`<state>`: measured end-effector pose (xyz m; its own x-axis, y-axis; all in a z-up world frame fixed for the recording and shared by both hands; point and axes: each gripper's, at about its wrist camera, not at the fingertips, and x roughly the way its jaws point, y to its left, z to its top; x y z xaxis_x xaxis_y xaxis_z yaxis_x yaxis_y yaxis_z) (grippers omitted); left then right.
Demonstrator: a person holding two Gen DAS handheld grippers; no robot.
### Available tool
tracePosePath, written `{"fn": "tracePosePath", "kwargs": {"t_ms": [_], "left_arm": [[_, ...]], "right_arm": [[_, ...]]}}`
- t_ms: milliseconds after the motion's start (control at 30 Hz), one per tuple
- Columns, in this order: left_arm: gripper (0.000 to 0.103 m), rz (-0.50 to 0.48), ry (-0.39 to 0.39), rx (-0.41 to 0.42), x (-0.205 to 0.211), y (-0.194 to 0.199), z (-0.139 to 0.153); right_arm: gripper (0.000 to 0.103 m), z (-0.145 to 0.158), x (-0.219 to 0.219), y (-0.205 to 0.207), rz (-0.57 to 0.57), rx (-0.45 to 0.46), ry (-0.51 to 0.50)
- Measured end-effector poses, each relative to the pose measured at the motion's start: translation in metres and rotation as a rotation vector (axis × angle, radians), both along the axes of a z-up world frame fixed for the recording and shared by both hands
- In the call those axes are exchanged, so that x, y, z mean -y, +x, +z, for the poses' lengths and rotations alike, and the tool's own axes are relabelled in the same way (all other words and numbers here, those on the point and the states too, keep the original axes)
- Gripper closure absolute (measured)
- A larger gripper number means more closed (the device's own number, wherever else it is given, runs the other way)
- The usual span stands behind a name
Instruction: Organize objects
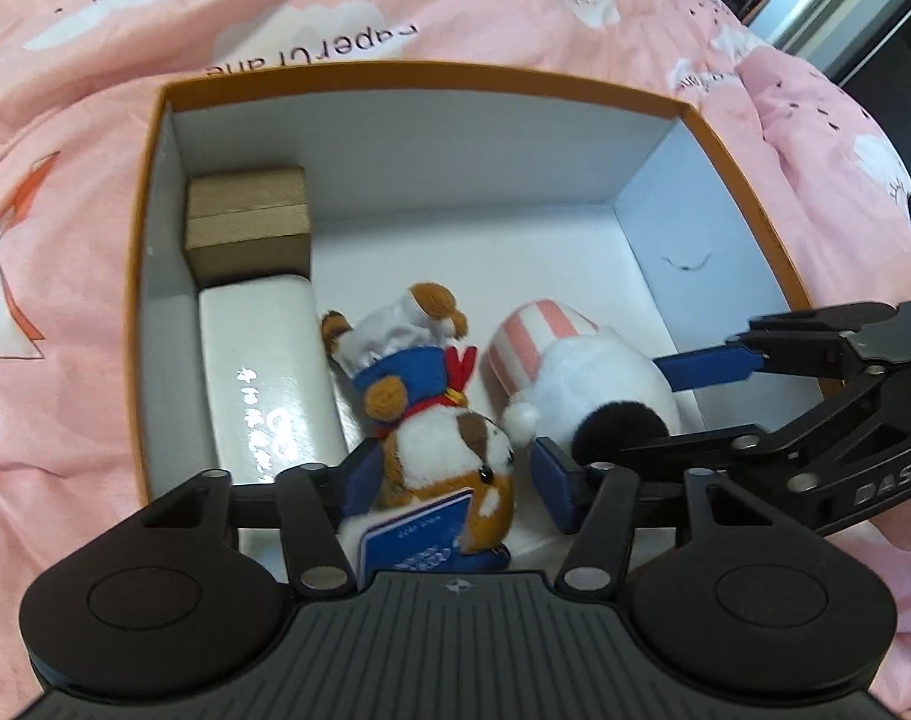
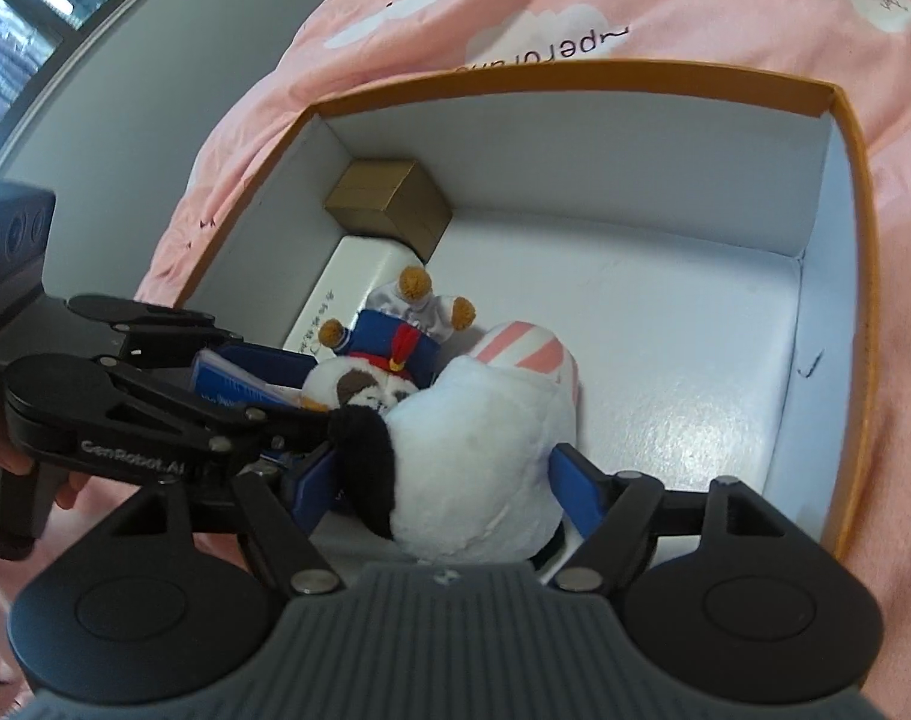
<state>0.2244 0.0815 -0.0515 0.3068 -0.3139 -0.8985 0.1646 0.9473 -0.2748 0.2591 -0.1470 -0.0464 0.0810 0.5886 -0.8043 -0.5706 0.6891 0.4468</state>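
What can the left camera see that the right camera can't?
Only the left wrist view shows the brown puppy's face and its blue tag. Only the right wrist view shows the window. Both show the orange box, the brown puppy between the left gripper fingers, and the white plush between the right gripper fingers.

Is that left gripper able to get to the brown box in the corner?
Probably not yet: the left gripper sits around the dog plush, which lies between it and the brown box. Lifted clear of the plush, the way above the white box looks free.
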Motion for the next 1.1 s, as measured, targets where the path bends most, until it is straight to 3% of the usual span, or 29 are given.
{"fn": "tracePosePath", "kwargs": {"t_ms": [133, 200, 367, 433, 533, 700, 867, 1000, 1100], "left_arm": [[0.055, 0.007, 0.001, -0.015, 0.004, 0.006, -0.005], [0.056, 0.016, -0.004, -0.015, 0.004, 0.008, -0.005], [0.062, -0.016, 0.01, -0.036, 0.003, 0.011, -0.004], [0.064, -0.05, 0.05, -0.043, 0.004, 0.015, 0.001], [0.064, -0.08, 0.072, -0.043, 0.005, 0.017, 0.001], [0.064, -0.058, 0.06, -0.02, 0.005, 0.012, -0.009], [0.064, -0.066, 0.057, 0.009, 0.004, 0.007, -0.004], [0.064, -0.065, 0.03, 0.002, 0.001, 0.01, 0.002], [0.064, -0.021, -0.004, 0.046, -0.005, 0.007, 0.013]], "right_arm": [[0.029, 0.002, 0.01, 0.005, -0.036, -0.061, 0.076], [0.041, -0.003, 0.01, 0.007, -0.059, -0.07, 0.059], [0.043, -0.013, 0.006, 0.015, -0.083, -0.11, 0.091], [0.046, -0.012, -0.003, 0.016, -0.034, -0.105, 0.101], [0.047, -0.008, -0.016, 0.016, 0.076, -0.075, 0.086], [0.047, -0.016, -0.016, 0.015, 0.085, -0.093, 0.061], [0.05, -0.005, -0.017, 0.006, 0.132, -0.046, 0.018], [0.049, 0.006, -0.014, 0.013, 0.11, -0.032, -0.003], [0.046, 0.015, -0.011, 0.022, 0.063, -0.035, 0.01]]}}
